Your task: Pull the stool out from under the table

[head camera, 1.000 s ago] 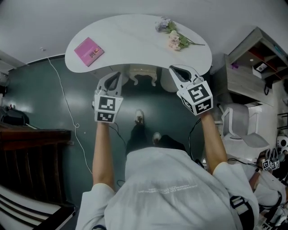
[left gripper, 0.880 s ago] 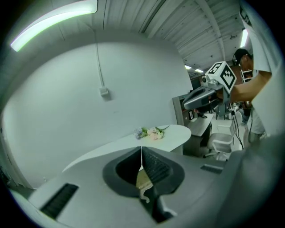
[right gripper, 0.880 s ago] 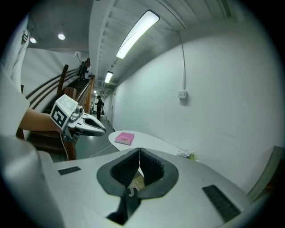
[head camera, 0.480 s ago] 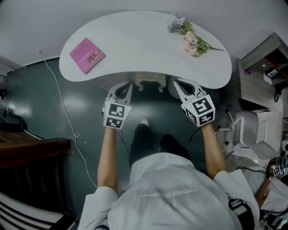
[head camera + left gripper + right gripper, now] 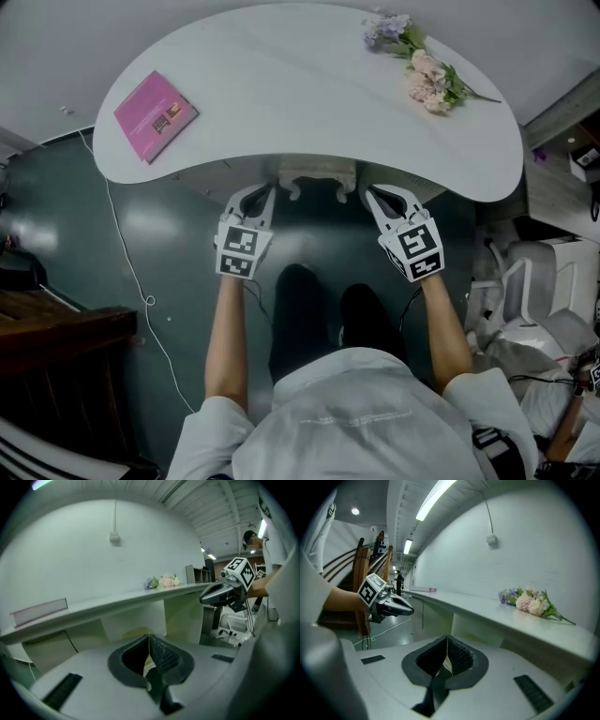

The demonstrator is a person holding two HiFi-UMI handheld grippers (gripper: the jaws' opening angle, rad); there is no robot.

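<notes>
The white, bean-shaped surface [image 5: 309,103] stands against a pale wall [image 5: 93,550]. It carries a pink book [image 5: 155,114] at its left end and a bunch of flowers [image 5: 427,67] at its right end. Below it is a dark green floor [image 5: 178,244] with a thin white cable [image 5: 131,272]. Dark wooden furniture [image 5: 56,328] is on the left and a white chair [image 5: 534,281] on the right.

The stool [image 5: 317,176] is under the near edge of the surface, and only its carved front rim shows. The left gripper [image 5: 261,193] and the right gripper [image 5: 377,197] are just beside this rim, one on each side. The fingers [image 5: 164,654] of both are pressed together with nothing between them. The floor around the person's legs is open.
</notes>
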